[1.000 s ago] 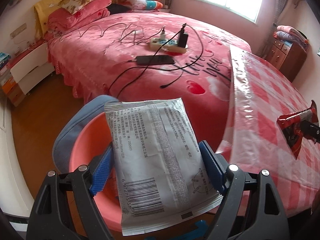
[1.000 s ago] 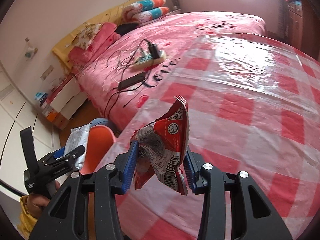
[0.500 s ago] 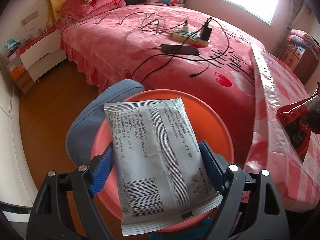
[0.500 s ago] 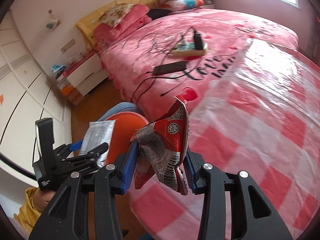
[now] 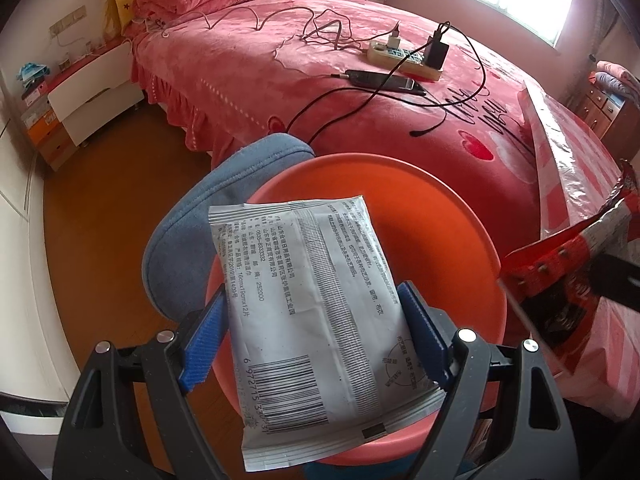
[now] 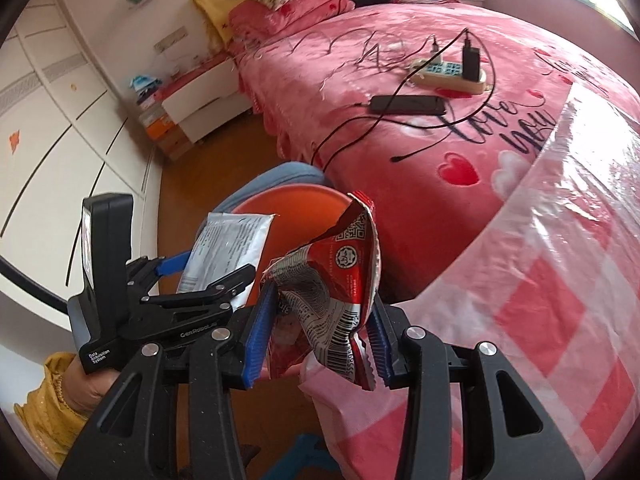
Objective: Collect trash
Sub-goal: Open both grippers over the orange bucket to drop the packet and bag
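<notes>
The white packet (image 5: pixel 320 320) hangs over the orange basin (image 5: pixel 420 232), hiding much of the basin's floor; its lower edge runs behind the gripper frame, and its small print cannot be read. The left gripper (image 5: pixel 316 344) is clenched on it, a blue pad pressed on each long edge, jaws fairly wide. The red wrapper (image 6: pixel 332 280) is crumpled, so its front is unreadable, and its bottom folds drop behind the pads. The right gripper (image 6: pixel 316 336) grasps it at a narrower opening, above the table (image 6: pixel 560 300) edge just beside the basin. In the left wrist view this wrapper (image 5: pixel 560 272) is cut off at the right border. A blue cushion (image 5: pixel 224 208) lies partly under the basin. Behind, the bed (image 5: pixel 280 80) carries a power strip (image 5: pixel 404 56), a phone (image 5: pixel 384 80) and cables.
</notes>
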`<state>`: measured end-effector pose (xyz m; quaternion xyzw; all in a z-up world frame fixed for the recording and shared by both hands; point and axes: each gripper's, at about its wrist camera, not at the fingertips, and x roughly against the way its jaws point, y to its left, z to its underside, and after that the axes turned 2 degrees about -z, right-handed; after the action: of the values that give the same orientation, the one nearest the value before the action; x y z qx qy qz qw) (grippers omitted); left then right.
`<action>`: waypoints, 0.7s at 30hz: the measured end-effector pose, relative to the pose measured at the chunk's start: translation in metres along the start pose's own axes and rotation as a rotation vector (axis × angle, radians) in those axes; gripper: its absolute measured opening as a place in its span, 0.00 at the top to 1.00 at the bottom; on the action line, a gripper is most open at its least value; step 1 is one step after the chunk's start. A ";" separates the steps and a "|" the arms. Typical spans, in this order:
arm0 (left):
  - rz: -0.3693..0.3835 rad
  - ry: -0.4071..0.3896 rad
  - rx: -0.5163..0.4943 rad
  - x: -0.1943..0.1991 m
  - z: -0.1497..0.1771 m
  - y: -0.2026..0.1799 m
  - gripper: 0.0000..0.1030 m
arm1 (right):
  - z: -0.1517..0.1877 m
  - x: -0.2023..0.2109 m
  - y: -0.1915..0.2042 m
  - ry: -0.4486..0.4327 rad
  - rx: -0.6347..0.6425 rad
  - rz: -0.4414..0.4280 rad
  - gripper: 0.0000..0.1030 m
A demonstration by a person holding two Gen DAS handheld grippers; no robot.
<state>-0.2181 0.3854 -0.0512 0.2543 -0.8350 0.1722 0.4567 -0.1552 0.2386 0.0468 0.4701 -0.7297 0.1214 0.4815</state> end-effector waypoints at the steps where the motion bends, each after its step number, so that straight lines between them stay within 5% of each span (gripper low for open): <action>1: 0.000 0.001 -0.001 -0.001 0.000 0.000 0.20 | 0.001 -0.001 0.002 0.005 0.002 0.000 0.57; 8: -0.005 0.018 -0.008 -0.009 0.000 -0.003 0.20 | 0.001 -0.013 0.006 0.026 0.022 0.006 0.56; 12: -0.023 0.023 -0.024 -0.011 0.000 -0.004 0.20 | -0.002 -0.007 0.003 -0.009 -0.004 0.002 0.30; 21: -0.028 0.004 -0.019 -0.005 -0.001 -0.004 0.19 | -0.001 0.027 -0.017 -0.129 -0.067 0.074 0.20</action>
<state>-0.2129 0.3841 -0.0548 0.2612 -0.8319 0.1586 0.4632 -0.1435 0.2149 0.0645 0.4334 -0.7796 0.0842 0.4442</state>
